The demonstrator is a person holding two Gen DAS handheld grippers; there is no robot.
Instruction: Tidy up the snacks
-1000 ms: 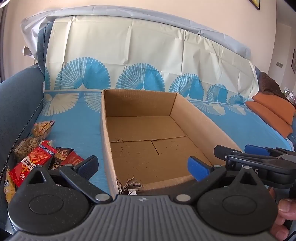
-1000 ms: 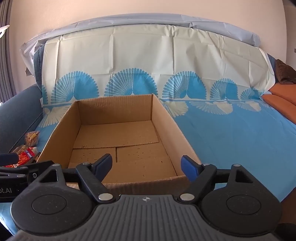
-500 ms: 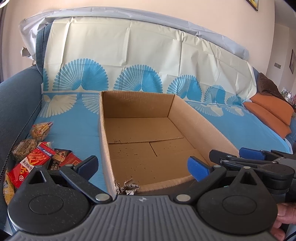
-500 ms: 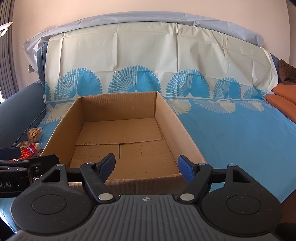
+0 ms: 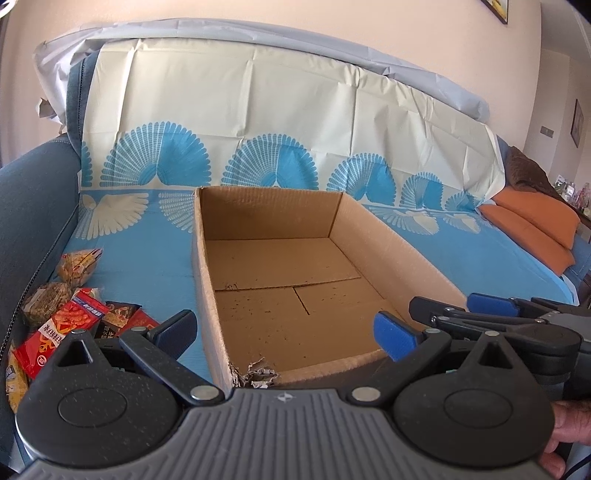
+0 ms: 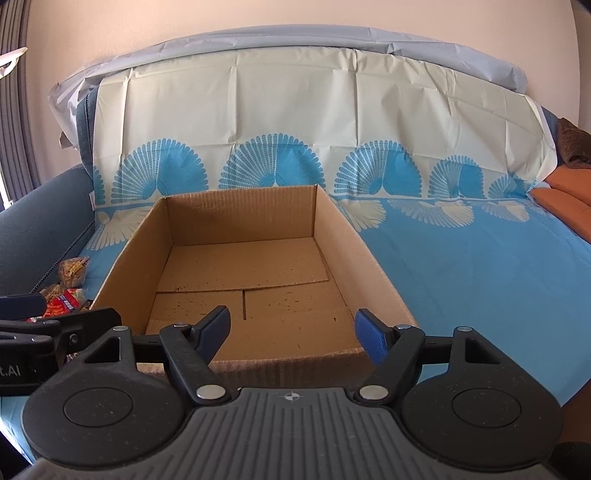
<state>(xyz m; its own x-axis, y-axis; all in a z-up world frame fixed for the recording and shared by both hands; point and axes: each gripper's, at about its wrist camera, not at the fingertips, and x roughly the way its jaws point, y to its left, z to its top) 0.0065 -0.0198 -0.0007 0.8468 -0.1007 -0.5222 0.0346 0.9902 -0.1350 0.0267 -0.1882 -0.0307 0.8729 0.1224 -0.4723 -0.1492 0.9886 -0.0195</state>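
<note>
A blue sofa [image 6: 40, 218] stood against a pale peach wall [image 6: 295, 22]. A cream and blue sheet [image 6: 295, 122] with fan prints covered its back and seat, over a grey cover [image 5: 424, 74] along the top. Orange cushions [image 5: 532, 225] and a brown throw [image 5: 524, 170] lay at the right end. Frames [image 5: 577, 118] hung on the far wall. Daylight lit the room, and a dark curtain [image 6: 13, 92] hung at the left.

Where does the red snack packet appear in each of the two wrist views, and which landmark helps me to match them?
Left wrist view: the red snack packet lies at lower left, in the pile left of the cardboard box, partly behind the left gripper.
Right wrist view: only a small red part shows at the far left edge, beside the box.
Shared landmark: the open, empty cardboard box.
</note>
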